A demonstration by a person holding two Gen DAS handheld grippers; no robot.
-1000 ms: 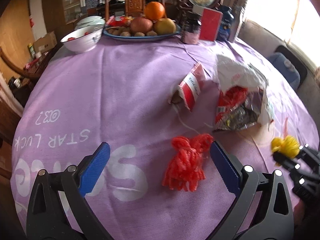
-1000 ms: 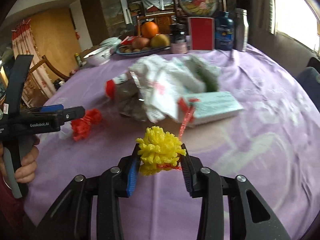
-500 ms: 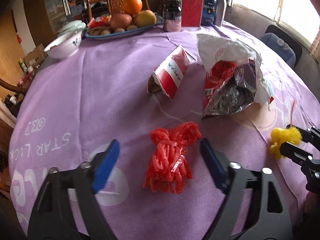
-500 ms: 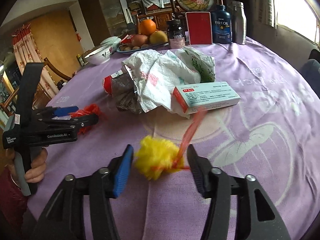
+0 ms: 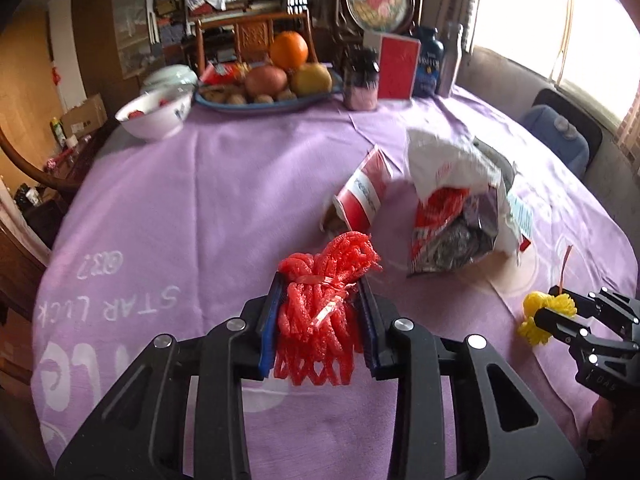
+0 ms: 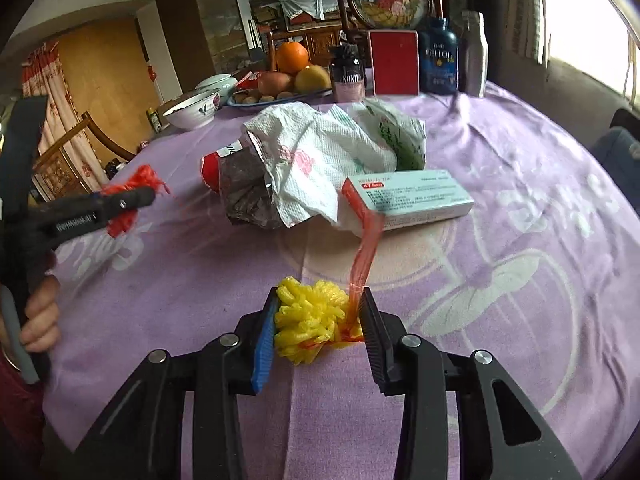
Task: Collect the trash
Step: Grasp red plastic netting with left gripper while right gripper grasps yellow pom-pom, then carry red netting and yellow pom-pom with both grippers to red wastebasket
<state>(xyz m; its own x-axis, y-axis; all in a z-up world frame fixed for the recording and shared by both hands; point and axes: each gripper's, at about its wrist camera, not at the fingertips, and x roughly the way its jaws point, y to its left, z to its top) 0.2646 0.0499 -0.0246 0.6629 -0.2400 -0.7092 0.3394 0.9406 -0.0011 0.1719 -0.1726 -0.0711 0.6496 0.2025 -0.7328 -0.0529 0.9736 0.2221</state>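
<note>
A round table under a purple cloth point(image 5: 224, 208) fills a cluttered room, window to the right. Ahead of both grippers lie one snack bag point(image 5: 452, 224), one tissue point(image 6: 320, 156) and one box point(image 6: 412, 196); beyond them one fruit plate point(image 5: 264, 100), two bowls. The left gripper point(image 5: 322, 324) is closing on the red net point(image 5: 324, 300), the right gripper point(image 6: 318, 320) on the yellow net point(image 6: 308, 320)

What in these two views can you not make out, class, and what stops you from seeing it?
- Any bin for the trash: in neither view.
- Underside of the red net: left wrist view, hidden by the left tongs closing on it.
- Print on the box: right wrist view, too small and blurred.
- What lies under the tissue: covered by it.
- The person: only a hand at the frame edge.
</note>
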